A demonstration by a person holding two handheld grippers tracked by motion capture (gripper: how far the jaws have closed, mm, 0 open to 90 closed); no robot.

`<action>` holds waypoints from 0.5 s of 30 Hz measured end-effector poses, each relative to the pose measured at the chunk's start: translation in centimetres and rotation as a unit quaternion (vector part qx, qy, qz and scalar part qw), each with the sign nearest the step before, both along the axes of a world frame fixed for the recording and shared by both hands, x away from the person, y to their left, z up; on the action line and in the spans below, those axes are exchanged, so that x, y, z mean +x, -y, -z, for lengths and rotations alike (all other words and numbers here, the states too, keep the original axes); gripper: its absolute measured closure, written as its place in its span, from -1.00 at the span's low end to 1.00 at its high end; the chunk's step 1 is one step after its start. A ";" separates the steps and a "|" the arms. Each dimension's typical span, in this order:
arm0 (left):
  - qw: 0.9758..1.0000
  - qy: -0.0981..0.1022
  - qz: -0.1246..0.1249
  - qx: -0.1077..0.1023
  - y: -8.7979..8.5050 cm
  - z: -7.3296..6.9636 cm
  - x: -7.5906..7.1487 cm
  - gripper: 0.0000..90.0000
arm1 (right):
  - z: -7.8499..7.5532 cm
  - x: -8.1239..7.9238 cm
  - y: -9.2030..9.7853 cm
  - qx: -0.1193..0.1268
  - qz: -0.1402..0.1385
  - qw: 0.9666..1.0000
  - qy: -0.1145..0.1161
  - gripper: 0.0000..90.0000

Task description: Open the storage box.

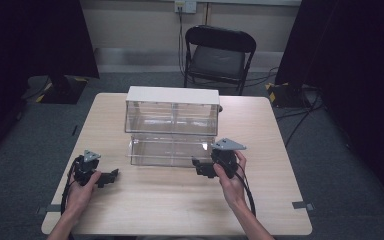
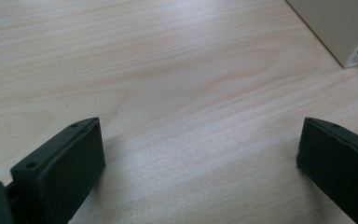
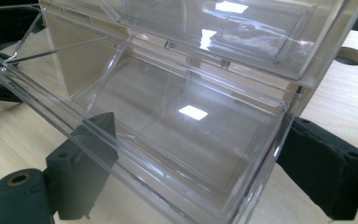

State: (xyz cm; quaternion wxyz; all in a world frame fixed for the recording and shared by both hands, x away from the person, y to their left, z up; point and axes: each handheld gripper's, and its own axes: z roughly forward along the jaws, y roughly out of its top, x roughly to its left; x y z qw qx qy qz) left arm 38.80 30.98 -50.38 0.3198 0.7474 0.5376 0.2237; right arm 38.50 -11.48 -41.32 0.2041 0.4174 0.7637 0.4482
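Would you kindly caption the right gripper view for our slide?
Right gripper, open, straddling the pulled-out clear drawer of an acrylic cabinet on a wooden table.

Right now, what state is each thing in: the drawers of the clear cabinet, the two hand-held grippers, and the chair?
Lower drawer: pulled out toward the person, looks empty.
Upper drawer: pushed in.
Drawer cabinet: upright on the table.
Right hand-held gripper: open, jaws on either side of the lower drawer's front corner.
Left hand-held gripper: open, holds nothing, over bare table.
Folding chair: unfolded, vacant, behind the table.
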 end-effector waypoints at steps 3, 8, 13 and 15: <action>1.000 0.000 0.000 0.000 0.0 0.0 0.0 -0.99 | -0.1 -0.1 0.0 -0.002 0.003 1.000 -0.001 -0.70; 1.000 0.000 0.000 0.001 0.0 0.0 0.0 -0.99 | -0.2 -0.4 0.2 -0.002 0.005 1.000 -0.001 -0.70; 1.000 0.000 0.000 0.001 0.0 0.0 0.0 -0.99 | -0.4 -0.2 0.3 -0.001 0.011 1.000 0.006 -0.69; 1.000 0.000 0.000 0.001 0.0 0.0 0.0 -0.99 | -0.6 -0.3 0.4 -0.003 0.014 1.000 0.010 -0.69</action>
